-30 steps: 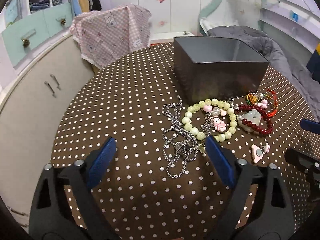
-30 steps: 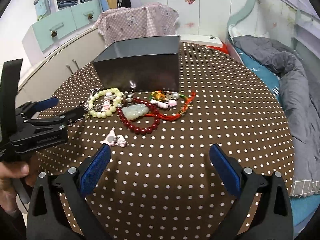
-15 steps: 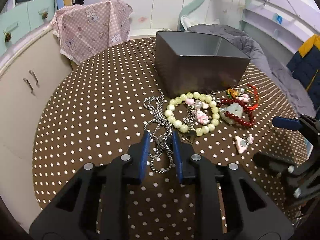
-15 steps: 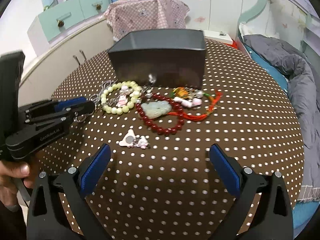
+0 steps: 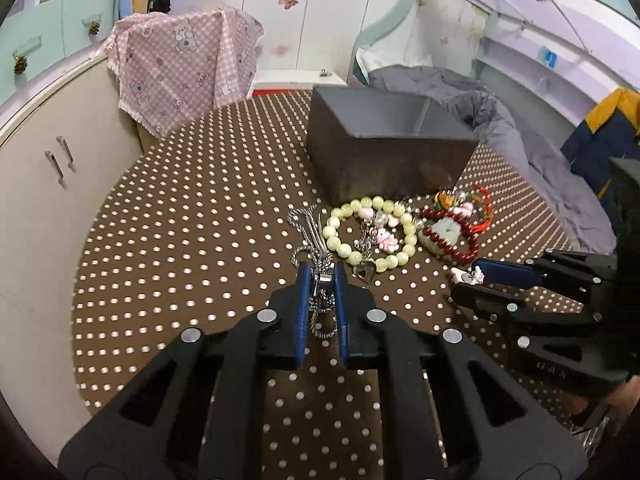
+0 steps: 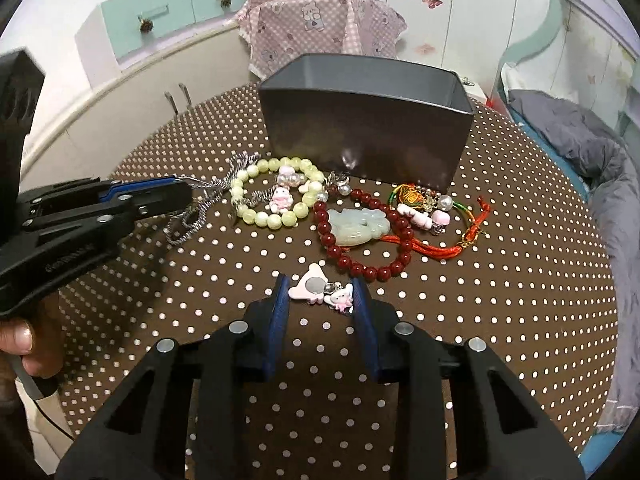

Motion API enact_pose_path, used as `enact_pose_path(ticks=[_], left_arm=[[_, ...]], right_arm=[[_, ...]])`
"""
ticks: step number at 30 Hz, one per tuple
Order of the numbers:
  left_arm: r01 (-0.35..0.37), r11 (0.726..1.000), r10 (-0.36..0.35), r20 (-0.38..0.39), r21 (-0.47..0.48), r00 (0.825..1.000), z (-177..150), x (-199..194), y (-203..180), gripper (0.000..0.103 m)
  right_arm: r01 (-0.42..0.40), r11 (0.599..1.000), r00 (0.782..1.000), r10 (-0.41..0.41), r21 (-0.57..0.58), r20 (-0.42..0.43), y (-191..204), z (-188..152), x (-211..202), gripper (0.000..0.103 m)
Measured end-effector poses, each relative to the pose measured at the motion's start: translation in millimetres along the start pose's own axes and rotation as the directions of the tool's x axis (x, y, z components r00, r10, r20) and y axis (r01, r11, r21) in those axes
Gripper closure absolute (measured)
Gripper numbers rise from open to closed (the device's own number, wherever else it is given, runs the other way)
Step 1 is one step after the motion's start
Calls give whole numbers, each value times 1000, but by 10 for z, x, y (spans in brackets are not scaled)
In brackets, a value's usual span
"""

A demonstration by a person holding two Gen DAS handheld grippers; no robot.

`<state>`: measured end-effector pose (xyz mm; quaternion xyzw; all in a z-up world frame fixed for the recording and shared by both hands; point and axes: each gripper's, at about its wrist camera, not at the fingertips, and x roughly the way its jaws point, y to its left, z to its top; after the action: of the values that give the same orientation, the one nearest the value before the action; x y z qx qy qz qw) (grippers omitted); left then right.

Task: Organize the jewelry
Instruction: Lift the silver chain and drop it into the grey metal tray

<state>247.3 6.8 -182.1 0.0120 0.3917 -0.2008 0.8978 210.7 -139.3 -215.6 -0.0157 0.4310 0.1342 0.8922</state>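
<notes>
Two claws work over my round bench (image 6: 520,320) in its brown cloth with white dots. Left claw (image 5: 321,276): blue pads drawn narrow and clamped on the silver metal chain necklace (image 5: 312,236), whose loops trail forward onto the cloth toward the pale green bead bracelet (image 5: 370,236). Right claw (image 6: 322,292): blue pads partly closed around the pink triangular charm with a small white-and-pink figure (image 6: 320,290); I cannot tell whether both pads press it, nor whether it has left the cloth. Inside the green bead ring lie a small pink bear charm (image 6: 280,200) and a short silver chain. Just right of it, touching, lies the dark red bead bracelet (image 6: 360,268), with a pale jade carved pendant (image 6: 356,226) resting within its loop. Further right, a red and orange cord bracelet with pink and pearl beads (image 6: 452,236) overlaps the red beads. Behind all of these stands the open dark grey rectangular metal box (image 6: 368,136), close to the jewelry's far edge. My left hand (image 6: 16,340) grips its claw's handle.
</notes>
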Motion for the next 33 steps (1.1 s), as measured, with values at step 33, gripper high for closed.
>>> enact_pose_path(ticks=[33], left_arm=[[87,991,-123,431,102,894,1631,-1400,-577,91]], right_arm=[[-68,997,935,79,-45,345,-492,1509,-1230,73]])
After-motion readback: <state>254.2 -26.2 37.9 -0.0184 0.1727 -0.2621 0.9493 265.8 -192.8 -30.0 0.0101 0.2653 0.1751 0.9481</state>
